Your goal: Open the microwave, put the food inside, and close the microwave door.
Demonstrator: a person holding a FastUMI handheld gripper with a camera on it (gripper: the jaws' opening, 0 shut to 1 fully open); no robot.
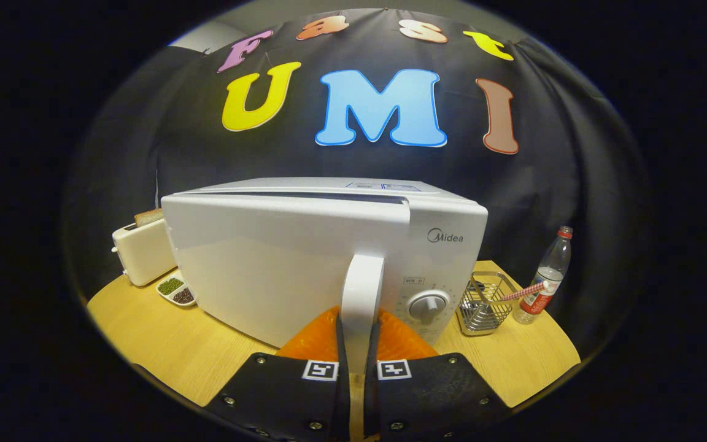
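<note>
Microwave (304,258): white, standing on the tabletop (163,344) in the middle of the frame, just ahead of the tongs; its front fills the centre and its top edge runs across the middle of the picture.
Door (267,264): white and plain, taking up the left and centre of the microwave's front; a thin dark gap shows along its top edge, so it appears slightly ajar, though this cannot be told for certain.
Handle (363,307): a white upright bar at the door's right side, reaching down to the lower centre of the frame.
Tongs (356,368): at the bottom centre, drawn in close on either side of the handle's lower end, both fingers against it.
Control panel: right part of the microwave's front, with a round dial (428,305) just right of the handle.
Wire basket (483,302): metal, on the tabletop just right of the microwave, lower right of the frame.
Bottle (547,279): clear plastic with a red cap, upright, just beside the basket to its right.
Toaster (143,250): cream, left of the microwave in the middle left, with a slice of bread (148,216) standing out of its slot.
Small dish (177,291): white, two compartments with green and dark grains, on the tabletop in front of the toaster, beside the microwave's left corner.
</note>
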